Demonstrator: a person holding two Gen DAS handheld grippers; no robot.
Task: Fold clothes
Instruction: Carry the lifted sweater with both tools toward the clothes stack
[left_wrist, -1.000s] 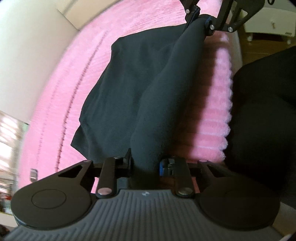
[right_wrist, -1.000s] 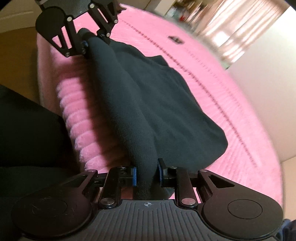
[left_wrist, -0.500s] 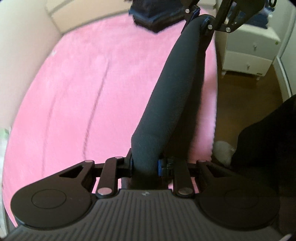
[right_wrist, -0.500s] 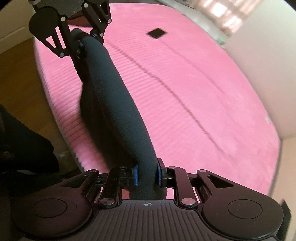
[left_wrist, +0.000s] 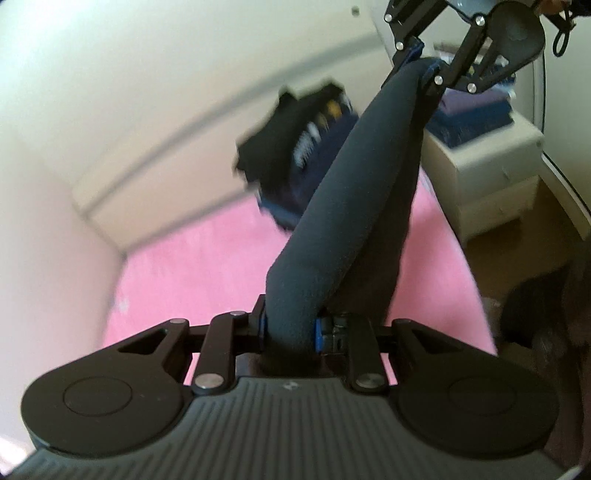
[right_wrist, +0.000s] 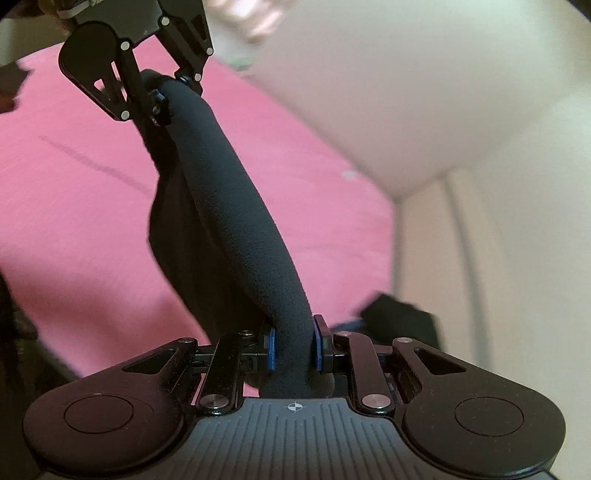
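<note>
A dark grey fleece garment (left_wrist: 351, 206) is stretched as a thick roll between my two grippers, well above the pink bed (left_wrist: 192, 266). My left gripper (left_wrist: 290, 328) is shut on one end of it. The right gripper (left_wrist: 424, 70) grips the far end at the top right of the left wrist view. In the right wrist view my right gripper (right_wrist: 293, 349) is shut on the garment (right_wrist: 236, 210), whose loose part hangs down below the roll, and the left gripper (right_wrist: 159, 94) holds the other end at the top left.
A heap of dark and blue clothes (left_wrist: 295, 144) lies at the far end of the bed by the cream wall. A white nightstand (left_wrist: 484, 173) with folded blue and purple items stands to the right on a brown floor. Dark clothing (right_wrist: 399, 321) also shows near the bed's corner.
Both grippers have lifted the garment from lying spread on the bed to hanging taut in the air, and the views have tilted up toward the walls.
</note>
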